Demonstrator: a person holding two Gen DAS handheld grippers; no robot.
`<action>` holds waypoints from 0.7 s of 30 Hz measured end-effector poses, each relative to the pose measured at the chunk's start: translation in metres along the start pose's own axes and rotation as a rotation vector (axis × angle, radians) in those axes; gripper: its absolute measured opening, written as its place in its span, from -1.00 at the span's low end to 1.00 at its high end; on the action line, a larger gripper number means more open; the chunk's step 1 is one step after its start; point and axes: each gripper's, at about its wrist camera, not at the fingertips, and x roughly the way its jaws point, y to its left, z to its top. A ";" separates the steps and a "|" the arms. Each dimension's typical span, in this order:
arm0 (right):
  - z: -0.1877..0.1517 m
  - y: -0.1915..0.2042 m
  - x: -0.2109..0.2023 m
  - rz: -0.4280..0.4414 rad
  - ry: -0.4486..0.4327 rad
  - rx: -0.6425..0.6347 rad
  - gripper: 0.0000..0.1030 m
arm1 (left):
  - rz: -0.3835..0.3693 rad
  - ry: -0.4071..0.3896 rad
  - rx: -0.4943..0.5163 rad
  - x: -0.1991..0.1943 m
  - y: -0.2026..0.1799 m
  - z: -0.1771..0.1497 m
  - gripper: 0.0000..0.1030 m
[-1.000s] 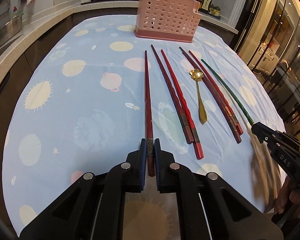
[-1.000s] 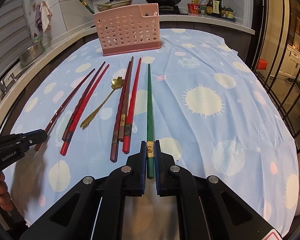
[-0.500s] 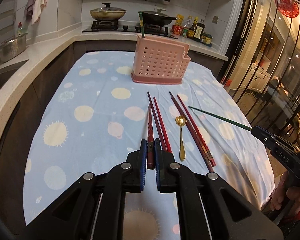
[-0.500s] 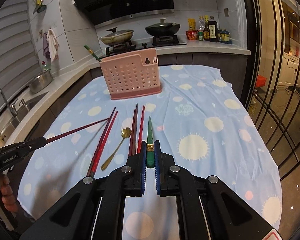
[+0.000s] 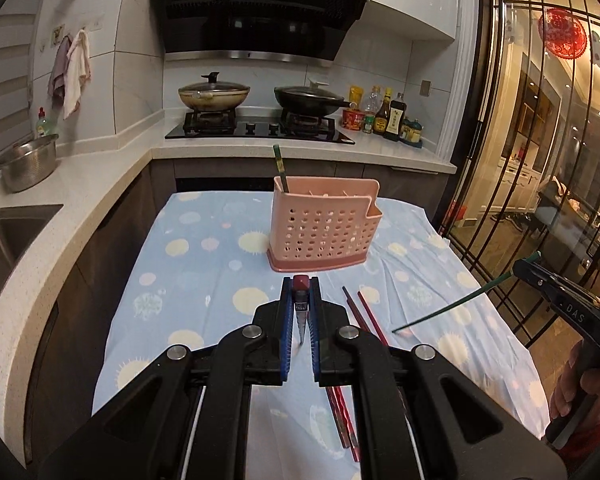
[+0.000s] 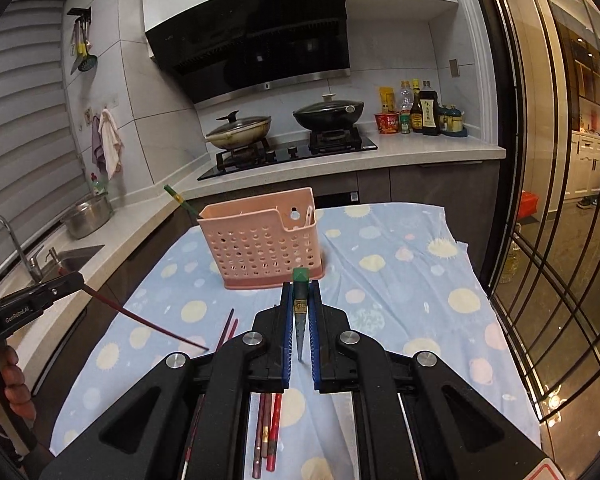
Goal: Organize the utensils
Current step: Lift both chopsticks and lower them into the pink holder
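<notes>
Left claw (image 5: 301, 312) clamped on red chopstick (image 5: 300, 285), right claw (image 6: 300, 312) on green chopstick (image 6: 300, 280). Best tipped point-down above pink holder (image 5: 320, 228), centre frame, then lowered.

We see a kitchen w/ white wall tiles (image 5: 132, 80), a black hood (image 5: 260, 4), a stove (image 6: 288, 156) & glass doors (image 5: 540, 160).

left tongs (image 5: 301, 292): black arms, blue pads, silver screws | right tongs (image 6: 300, 292): same, "DAS" marking
</notes>
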 end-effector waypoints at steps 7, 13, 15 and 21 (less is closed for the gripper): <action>0.041 -0.002 0.014 0.035 -0.047 0.009 -0.87 | -0.020 -0.072 0.047 0.008 -0.015 0.044 -0.86; 0.082 0.006 0.027 0.056 -0.109 0.004 -0.87 | -0.042 -0.145 0.073 0.016 -0.028 0.088 -0.86; 0.099 0.009 0.033 0.065 -0.128 0.003 -0.87 | -0.048 -0.172 0.076 0.019 -0.030 0.103 -0.86; 0.152 0.025 0.059 0.078 -0.183 -0.011 -0.87 | -0.056 -0.250 0.071 0.035 -0.034 0.162 -0.86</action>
